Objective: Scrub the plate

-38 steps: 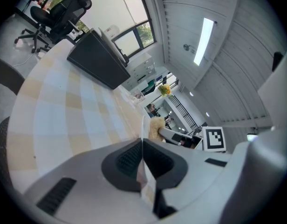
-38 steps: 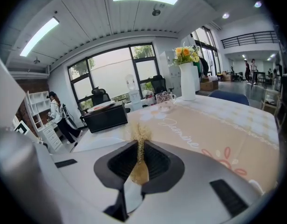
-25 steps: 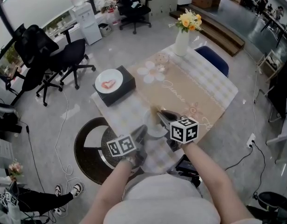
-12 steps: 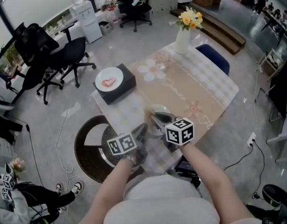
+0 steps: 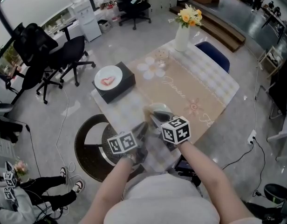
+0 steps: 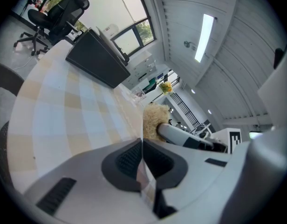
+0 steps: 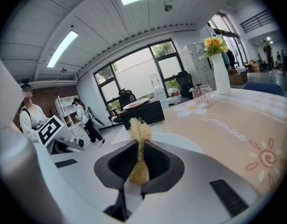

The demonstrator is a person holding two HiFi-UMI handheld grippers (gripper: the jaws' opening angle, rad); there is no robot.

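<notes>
At the table's near edge a pale plate [image 5: 161,109] is tilted up, and my left gripper [image 5: 141,130] is shut on its near rim. In the left gripper view only a thin edge shows between the closed pads [image 6: 142,143]. My right gripper [image 5: 153,117] is shut on a straw-coloured scrubber [image 7: 140,129], whose frayed tuft stands above the jaws. That tuft [image 6: 154,117] lies against the plate's face, close beyond the left jaws. The plate's white rim [image 7: 181,141] curves just behind the right jaws.
A black box [image 5: 120,90] at the table's left corner carries a second white plate with a red smear [image 5: 108,81]. A glass bowl [image 5: 161,57] and a white vase of flowers [image 5: 183,36] stand at the far end. Office chairs [image 5: 64,55] and a dark round mat [image 5: 90,146] lie to the left.
My right gripper has slid left and a little away from me with the scrubber against the plate. The left gripper has hardly moved.
</notes>
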